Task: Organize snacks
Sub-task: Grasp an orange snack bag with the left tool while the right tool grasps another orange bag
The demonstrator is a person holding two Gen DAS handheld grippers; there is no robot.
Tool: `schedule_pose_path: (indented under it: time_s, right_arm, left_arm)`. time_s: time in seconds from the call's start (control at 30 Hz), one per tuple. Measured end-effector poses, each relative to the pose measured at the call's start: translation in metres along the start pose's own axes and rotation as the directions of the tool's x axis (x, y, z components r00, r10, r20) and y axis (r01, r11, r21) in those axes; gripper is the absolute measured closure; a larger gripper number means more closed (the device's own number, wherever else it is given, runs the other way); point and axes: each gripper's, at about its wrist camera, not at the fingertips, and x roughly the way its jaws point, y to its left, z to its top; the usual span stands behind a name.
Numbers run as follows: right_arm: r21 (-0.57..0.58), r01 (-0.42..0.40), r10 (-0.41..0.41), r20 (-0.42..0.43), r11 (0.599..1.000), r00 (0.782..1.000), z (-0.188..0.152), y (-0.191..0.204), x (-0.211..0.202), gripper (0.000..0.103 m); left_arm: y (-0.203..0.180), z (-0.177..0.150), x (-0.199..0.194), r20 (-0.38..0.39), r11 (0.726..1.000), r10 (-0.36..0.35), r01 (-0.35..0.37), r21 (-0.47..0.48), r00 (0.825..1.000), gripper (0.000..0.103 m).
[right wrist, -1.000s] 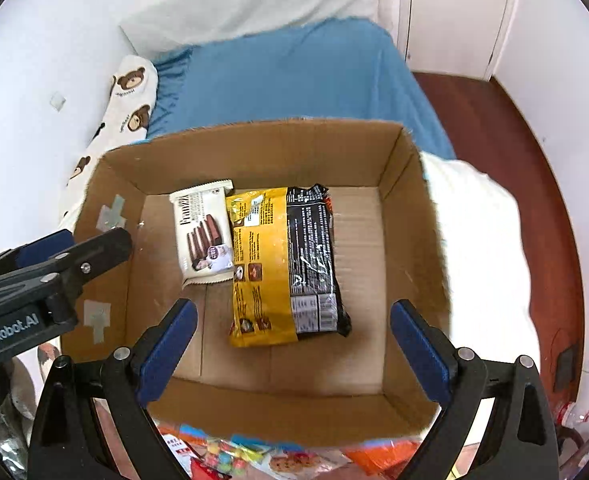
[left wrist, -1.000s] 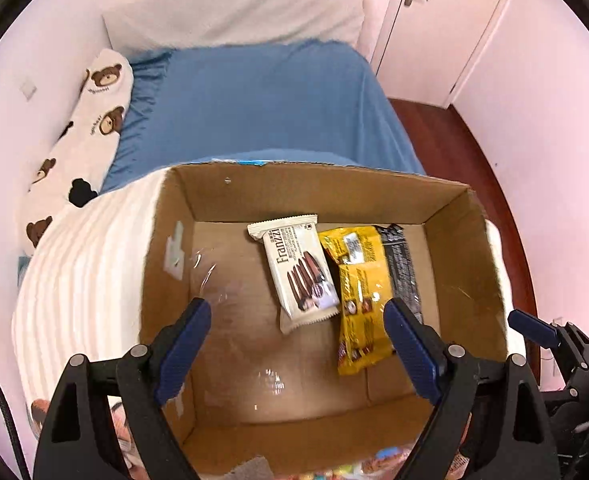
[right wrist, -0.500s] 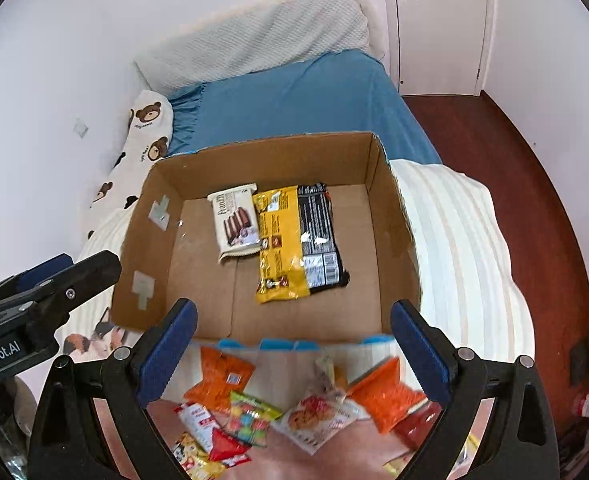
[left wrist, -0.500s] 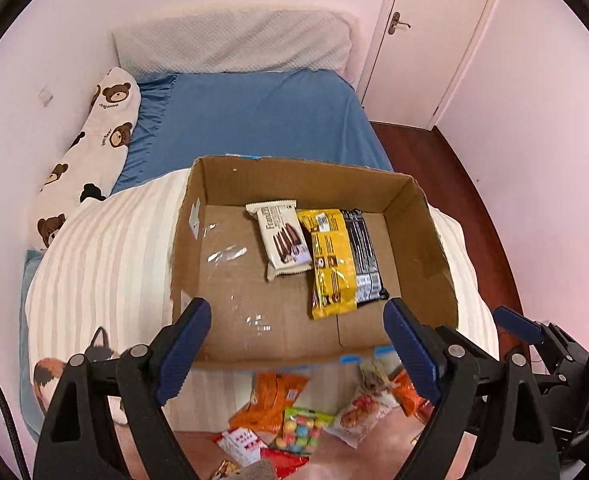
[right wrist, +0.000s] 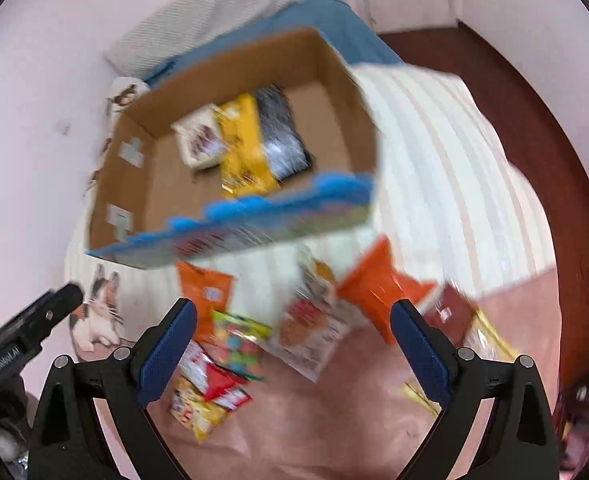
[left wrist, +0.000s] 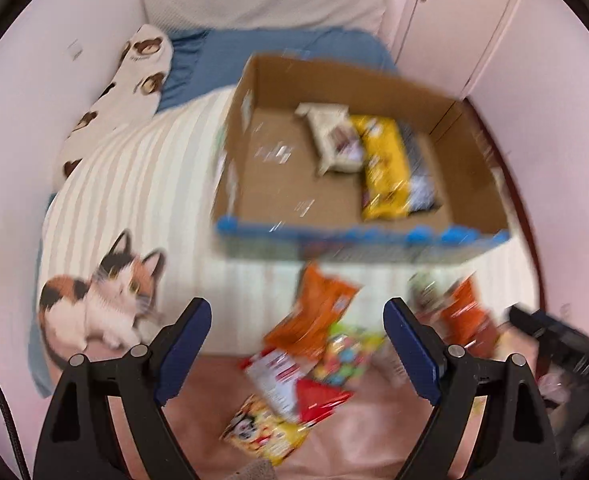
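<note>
A cardboard box [left wrist: 466, 184] [right wrist: 122, 184] sits on the bed and holds a white wafer pack [left wrist: 332, 140] [right wrist: 198, 142], a yellow pack [left wrist: 382, 168] [right wrist: 242, 148] and a black pack [left wrist: 420, 176] [right wrist: 282, 136]. Several loose snack packets lie in front of it: an orange bag [left wrist: 314, 308] [right wrist: 206, 292], a colourful candy bag [left wrist: 346, 356] [right wrist: 236, 340], another orange bag [right wrist: 378, 292]. My left gripper [left wrist: 296, 354] is open and empty above the pile. My right gripper [right wrist: 294, 354] is open and empty above the same pile. Both views are motion-blurred.
A cream striped blanket [left wrist: 146, 184] [right wrist: 434, 152] with a cat print [left wrist: 102, 304] covers the bed. A bear-print pillow [left wrist: 134, 76] lies at the left wall. Pink cloth [left wrist: 198, 420] lies under the near packets. Dark wood floor [right wrist: 534, 92] runs along the right.
Both grippers have pulled back and away from the box, so the loose snack pile in front of it has come into full view. Both stay open and empty.
</note>
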Motion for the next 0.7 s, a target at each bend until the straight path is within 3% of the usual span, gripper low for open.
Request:
schedule_pose_path:
  time_s: [0.2,0.4,0.5,0.57,0.7]
  right_arm:
    - [-0.031,0.156,-0.159,-0.097,0.987,0.983,-0.005,-0.055,0.053,0.004]
    - [-0.188,0.181,-0.218,-0.201,0.965,0.955,-0.002,-0.061,0.106,0.004]
    - [-0.245,0.197,-0.247,-0.191,0.949,0.950,-0.001,-0.058,0.119,0.005]
    - [-0.265,0.210,-0.263,-0.183,0.941,0.947,-0.001,-0.057,0.125,0.011]
    - [-0.261,0.216,-0.269,-0.188,0.941,0.945,-0.004,-0.061,0.132,0.017]
  left_arm:
    - [-0.001,-0.026,0.057,-0.093,0.996,0.082,-0.079,0.035,0.992,0.015]
    - [-0.028,-0.031,0.105,-0.122,0.980,0.136,-0.116,0.164,0.983,0.015]
    - [-0.043,-0.030,0.125,-0.127,0.958,0.174,-0.138,0.251,0.977,0.015]
    - [-0.052,-0.028,0.139,-0.138,0.942,0.194,-0.145,0.302,0.971,0.015]
    - [-0.061,-0.022,0.158,-0.147,0.927,0.212,-0.151,0.344,0.966,0.015]
